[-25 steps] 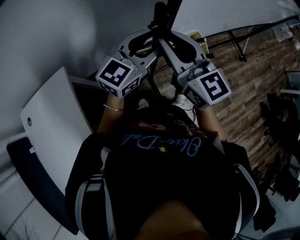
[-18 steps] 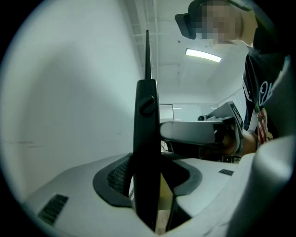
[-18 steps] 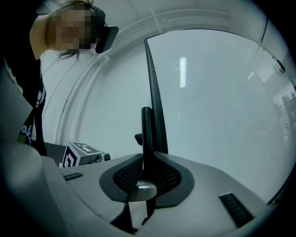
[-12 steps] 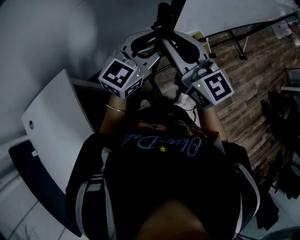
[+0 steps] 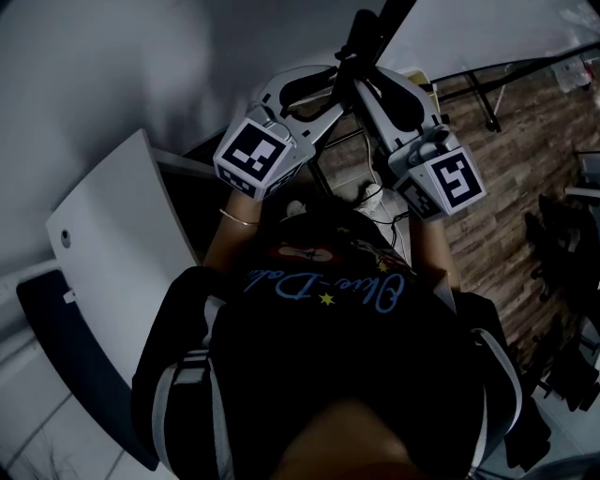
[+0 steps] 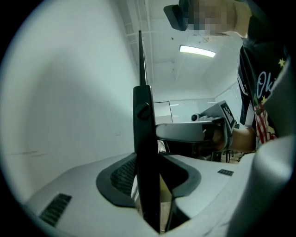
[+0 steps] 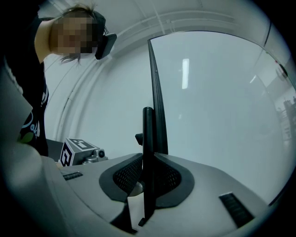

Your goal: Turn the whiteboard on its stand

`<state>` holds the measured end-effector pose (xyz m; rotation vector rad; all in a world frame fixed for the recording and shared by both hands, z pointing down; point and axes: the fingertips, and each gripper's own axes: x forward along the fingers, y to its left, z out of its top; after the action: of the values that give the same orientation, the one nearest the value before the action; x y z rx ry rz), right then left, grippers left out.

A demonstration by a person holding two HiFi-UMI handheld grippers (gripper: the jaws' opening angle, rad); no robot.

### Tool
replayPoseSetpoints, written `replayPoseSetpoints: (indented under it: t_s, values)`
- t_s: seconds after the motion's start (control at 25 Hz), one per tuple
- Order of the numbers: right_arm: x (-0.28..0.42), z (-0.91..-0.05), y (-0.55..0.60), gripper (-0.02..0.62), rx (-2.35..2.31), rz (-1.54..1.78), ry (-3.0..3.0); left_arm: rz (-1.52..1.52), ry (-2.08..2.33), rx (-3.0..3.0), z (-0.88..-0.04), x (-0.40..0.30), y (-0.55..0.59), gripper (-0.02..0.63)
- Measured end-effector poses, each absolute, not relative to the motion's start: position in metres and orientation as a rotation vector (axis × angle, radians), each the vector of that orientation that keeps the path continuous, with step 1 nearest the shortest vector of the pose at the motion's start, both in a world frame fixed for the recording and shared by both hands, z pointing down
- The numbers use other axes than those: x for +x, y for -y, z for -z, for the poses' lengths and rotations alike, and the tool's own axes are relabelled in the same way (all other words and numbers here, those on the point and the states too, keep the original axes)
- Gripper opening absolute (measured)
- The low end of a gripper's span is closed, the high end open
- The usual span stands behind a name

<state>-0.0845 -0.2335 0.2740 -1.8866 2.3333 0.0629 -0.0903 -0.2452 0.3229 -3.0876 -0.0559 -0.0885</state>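
Observation:
The whiteboard (image 5: 487, 28) shows as a white sheet at the head view's top right, on a black stand post (image 5: 364, 42). Both grippers reach level to that post from opposite sides. In the left gripper view the post (image 6: 147, 152) with its knob stands between my left gripper's (image 6: 150, 185) jaws, which have just been closing and lie against it. The board's thin edge (image 6: 140, 55) rises above. The right gripper (image 7: 147, 185) is shut on the same post (image 7: 148, 148), with the board's face (image 7: 217, 106) to the right. Both also show in the head view: left gripper (image 5: 323, 86), right gripper (image 5: 380, 89).
A white curved panel (image 5: 112, 244) on a dark base stands at the left, close to the person. The stand's black legs (image 5: 478, 94) spread over the wood floor (image 5: 525, 169). Dark objects (image 5: 562, 234) lie at the right edge. A grey wall fills the upper left.
The grippers and the post sit a little further right and higher in the head view, moving together. Both grippers stay at the post.

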Motion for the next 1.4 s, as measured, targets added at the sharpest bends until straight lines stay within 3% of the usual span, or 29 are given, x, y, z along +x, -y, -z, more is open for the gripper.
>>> replayPoseSetpoints:
  t_s: [0.16, 0.56, 1.4]
  values:
    - [-0.086, -0.275, 0.234, 0.077, -1.890, -0.040, -2.323, 0.060, 0.061, -3.109, -0.322, -0.100, 0.245, 0.098]
    - [-0.089, -0.276, 0.229, 0.043, -1.796, -0.023, -2.403, 0.031, -0.167, -3.114, -0.314, -0.116, 0.254, 0.014]
    - [-0.104, -0.272, 0.207, 0.029, -1.584, -0.007, -2.570, 0.090, -0.273, -3.049, -0.298, -0.117, 0.219, 0.014]
